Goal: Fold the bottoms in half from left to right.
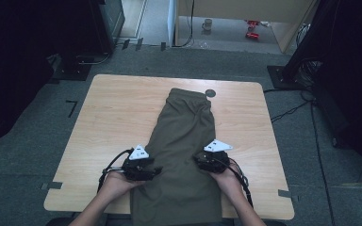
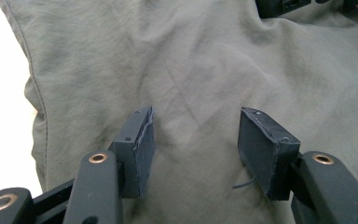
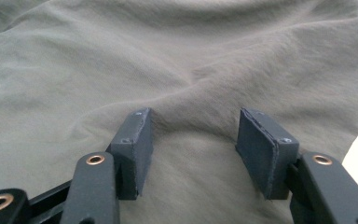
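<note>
We judge the work on the olive trousers point(image 1: 185, 141) to be somewhere in the middle: the garment lies lengthwise down the middle of the bench point(image 1: 113, 113), apparently doubled leg over leg into a narrow strip, with no crosswise fold made yet and its near end hanging over the bench's near edge.

Nearest to us, both forearms come in low, each hand gripping its tool from behind. Our left gripper point(image 1: 154, 170) sits at the cloth's left edge and our right gripper point(image 1: 198, 161) at its right edge, both pointing inward toward each other.

In each gripper view the jaws stand apart, with wrinkled fabric lying below and between the pads but nothing pinched. Beyond the jaws the cloth runs flat to the waistband point(image 1: 188, 94) at the far end, near a small dark disc point(image 1: 210, 93).

We expect a grasp on both edges comes next.
</note>
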### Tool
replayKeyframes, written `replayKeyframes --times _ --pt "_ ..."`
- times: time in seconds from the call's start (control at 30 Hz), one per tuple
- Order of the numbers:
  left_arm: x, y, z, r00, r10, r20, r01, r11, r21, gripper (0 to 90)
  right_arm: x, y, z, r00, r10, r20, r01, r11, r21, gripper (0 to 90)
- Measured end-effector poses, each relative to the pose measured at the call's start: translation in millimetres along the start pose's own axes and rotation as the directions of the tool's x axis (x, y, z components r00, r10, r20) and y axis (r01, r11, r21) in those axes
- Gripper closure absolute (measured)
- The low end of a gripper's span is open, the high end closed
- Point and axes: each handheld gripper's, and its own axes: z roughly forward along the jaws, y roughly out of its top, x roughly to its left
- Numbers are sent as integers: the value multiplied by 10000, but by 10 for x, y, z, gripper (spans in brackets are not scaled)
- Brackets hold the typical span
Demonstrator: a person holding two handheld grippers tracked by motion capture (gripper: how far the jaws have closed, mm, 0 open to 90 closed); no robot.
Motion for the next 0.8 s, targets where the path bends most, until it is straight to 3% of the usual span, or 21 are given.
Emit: replayKeyframes --times 0.2,0.4,0.47,0.57,0.63,0.73,0.8 --pt "-90 -88 -74 10000 -18 81 18 10000 48 457 104 -53 -69 9999 -102 -129 103 9999 80 449" --pt "-203 -164 -150 9993 375 -78 -372 9989 297 454 189 -105 -148 9991 -256 -347 264 9994 228 449" --pt "-206 -159 -162 9994 318 -134 -313 9989 337 459 195 -100 -160 9986 -325 -424 339 9989 327 451" --pt "-187 -110 -204 9990 361 -280 -359 9993 62 475 176 -43 -172 9987 -283 -435 306 9982 520 446" --pt "-149 -45 -245 9980 432 -460 -449 9983 -362 476 153 1 -197 9989 -141 -437 148 9998 158 446" --pt "-61 79 -254 9957 532 -762 -561 9978 -362 474 107 86 -221 9991 40 -421 -49 9998 -209 446" --pt "3 152 -254 9964 417 -743 -452 9979 -455 475 58 158 -214 9994 18 -357 -28 9997 -258 445"
